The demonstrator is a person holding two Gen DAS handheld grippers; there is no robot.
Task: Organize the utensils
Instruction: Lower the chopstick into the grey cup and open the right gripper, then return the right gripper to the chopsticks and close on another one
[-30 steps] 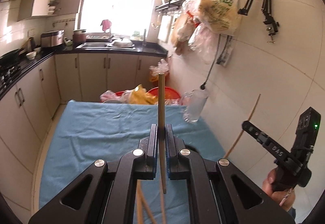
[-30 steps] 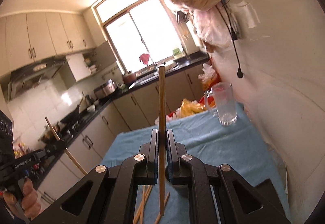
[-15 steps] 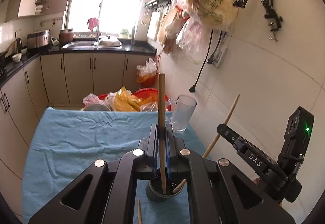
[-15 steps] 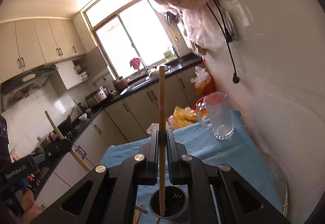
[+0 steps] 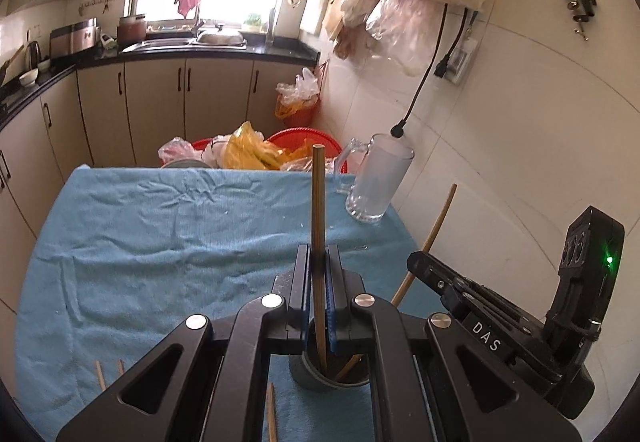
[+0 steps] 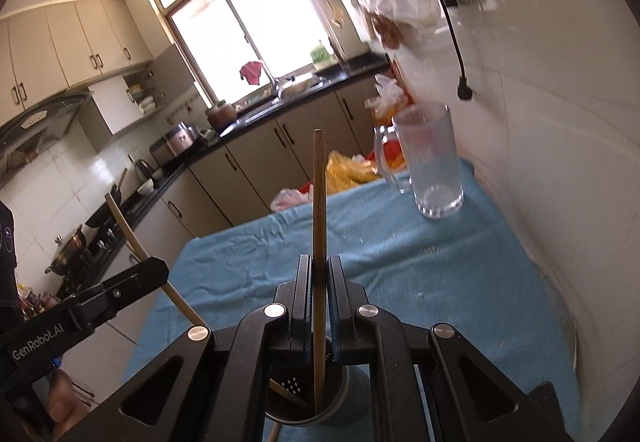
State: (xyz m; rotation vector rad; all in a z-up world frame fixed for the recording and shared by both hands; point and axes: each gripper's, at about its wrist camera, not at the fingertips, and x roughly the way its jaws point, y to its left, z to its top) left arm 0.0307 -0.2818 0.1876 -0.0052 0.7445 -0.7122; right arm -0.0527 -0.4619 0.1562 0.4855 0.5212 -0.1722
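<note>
In the left wrist view my left gripper (image 5: 319, 254) is shut on an upright wooden chopstick (image 5: 318, 193). Its lower end dips into a dark grey holder (image 5: 308, 378) on the blue cloth. My right gripper (image 5: 418, 266) comes in from the right, shut on a slanted chopstick (image 5: 438, 222) that also reaches into the holder. In the right wrist view my right gripper (image 6: 319, 262) clamps its chopstick (image 6: 319, 193) over the perforated holder (image 6: 354, 398). The left gripper (image 6: 156, 268) enters from the left with its chopstick (image 6: 128, 230).
Loose chopsticks (image 5: 100, 374) lie on the blue cloth (image 5: 160, 234) near the front edge. A glass mug (image 5: 376, 181) stands at the far right corner by the tiled wall. Red basins with plastic bags (image 5: 256, 149) sit beyond the table's far edge. A plug cable (image 5: 420, 89) hangs above the mug.
Both grippers have come forward and down over the table. The grey holder has appeared beneath them, and both chopsticks' lower ends now sit inside it.
</note>
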